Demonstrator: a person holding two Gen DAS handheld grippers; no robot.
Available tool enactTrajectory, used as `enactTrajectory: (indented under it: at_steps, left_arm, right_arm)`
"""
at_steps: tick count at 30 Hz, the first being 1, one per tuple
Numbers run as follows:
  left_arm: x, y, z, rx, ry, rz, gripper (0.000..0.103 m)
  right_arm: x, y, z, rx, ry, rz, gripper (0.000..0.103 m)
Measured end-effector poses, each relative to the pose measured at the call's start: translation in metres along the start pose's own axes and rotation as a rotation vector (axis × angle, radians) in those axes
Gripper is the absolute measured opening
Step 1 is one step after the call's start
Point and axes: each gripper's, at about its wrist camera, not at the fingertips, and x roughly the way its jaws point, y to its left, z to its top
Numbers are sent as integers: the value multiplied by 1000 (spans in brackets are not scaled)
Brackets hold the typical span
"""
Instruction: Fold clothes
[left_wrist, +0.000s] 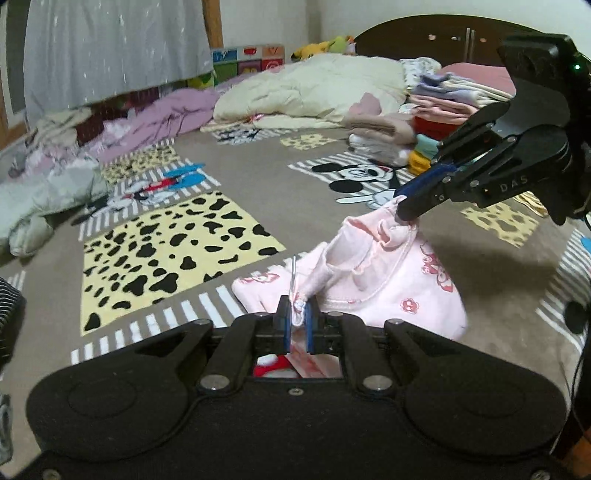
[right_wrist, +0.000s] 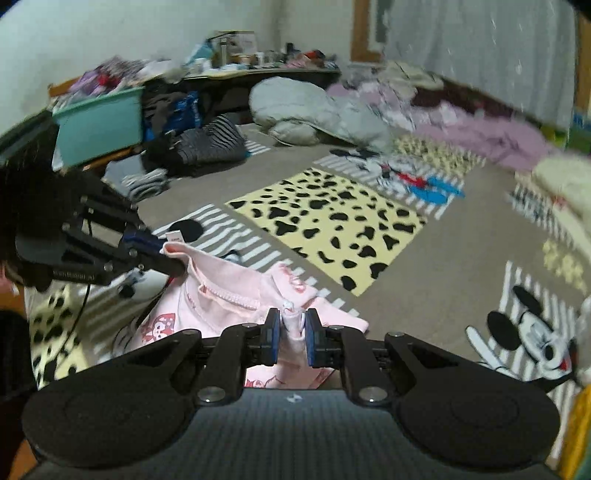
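Left gripper (left_wrist: 296, 324): its blue pads are pressed together on a bunched edge of the pink top (left_wrist: 388, 288), right at the tips, with cloth pinched between them. In the right wrist view the same tool (right_wrist: 173, 260) comes in from the left and bites a corner near a white label.

Top: a small pale pink garment with red cartoon prints and a frilled neckline. It hangs between the two tools, slung just ahead of and below both, while its lower part sags toward the rug (left_wrist: 177, 251). Whether the hem touches the floor I cannot tell. Two spread corners held up probably serve to let it hang flat before a fold.

Right gripper (right_wrist: 289, 334): nipped tight on another gathered bit of the same top, with fabric filling the gap between its pads. In the left wrist view it (left_wrist: 404, 210) reaches in from the right and grips a high point of the cloth (a shoulder, as I judge it).

Rug: grey with yellow spotted panels and cartoon mice, lying ahead of both tools. It looks like the surface for laying the top down.

Folded stack (left_wrist: 454, 99): far ahead and to the right of the left tool, pastel pieces in piles, likely where finished items go.

Step, as I judge it: the top is raised and stretched, with no fold made yet.

Risk: the grips are small bunches, so a tug could slip one free.
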Motion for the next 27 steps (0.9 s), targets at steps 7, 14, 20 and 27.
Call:
enactTrajectory:
  at_steps: [7,14,20,27]
  left_arm:
    - [57,30,9,-22,63,-29,6]
    - [91,53,2,-105,101,-41,6]
    - [74,70,-7,-274,-6,119,27]
    - [76,30,-10,-126,-65,3,27]
  right_arm:
    - [51,-49,1,125,53,56,16]
    - [86,-81,-7,244,36,47,16]
    - [64,-91,-28,372,-143,-42,32]
    - [81,-47,-50,186,-116,-4,30]
